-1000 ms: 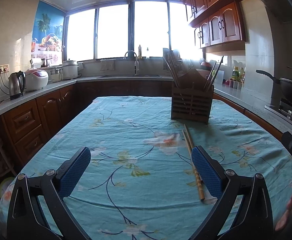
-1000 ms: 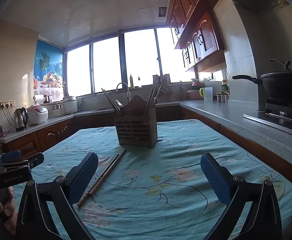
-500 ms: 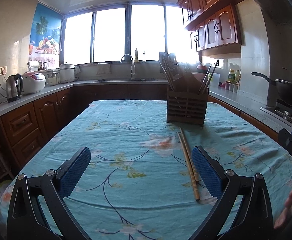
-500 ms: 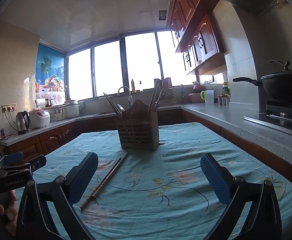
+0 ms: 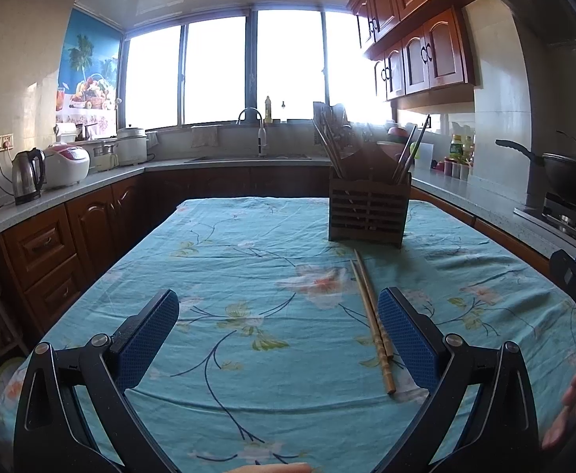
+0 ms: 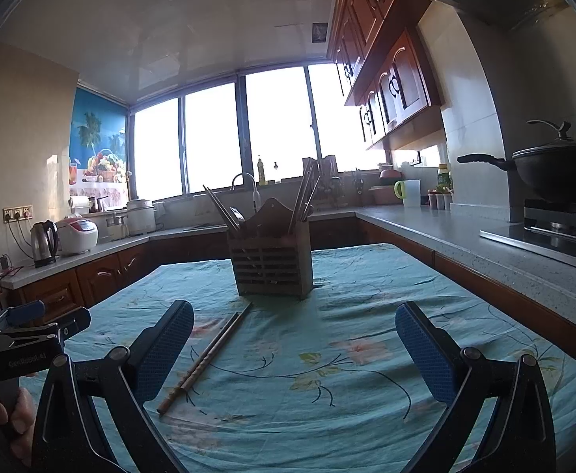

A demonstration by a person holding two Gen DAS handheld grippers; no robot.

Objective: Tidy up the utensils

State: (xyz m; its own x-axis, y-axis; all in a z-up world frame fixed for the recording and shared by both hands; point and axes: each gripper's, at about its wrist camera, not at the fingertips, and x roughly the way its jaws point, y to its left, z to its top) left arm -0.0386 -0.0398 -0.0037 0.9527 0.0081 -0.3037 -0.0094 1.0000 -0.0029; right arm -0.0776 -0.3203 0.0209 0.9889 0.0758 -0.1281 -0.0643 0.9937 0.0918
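Item: pair of chopsticks [image 5: 370, 315], lying side by side on the tablecloth [image 5: 248, 276], long axis running from my near side toward the wooden holder [image 5: 368, 213] at 12 o'clock. I am holding the left gripper [image 5: 278, 327] wide apart and empty, sticks just inside its right finger at 1 o'clock. I am holding the right gripper [image 6: 293, 339] equally spread, sticks [image 6: 205, 358] at 10 o'clock. Left appears nearer.
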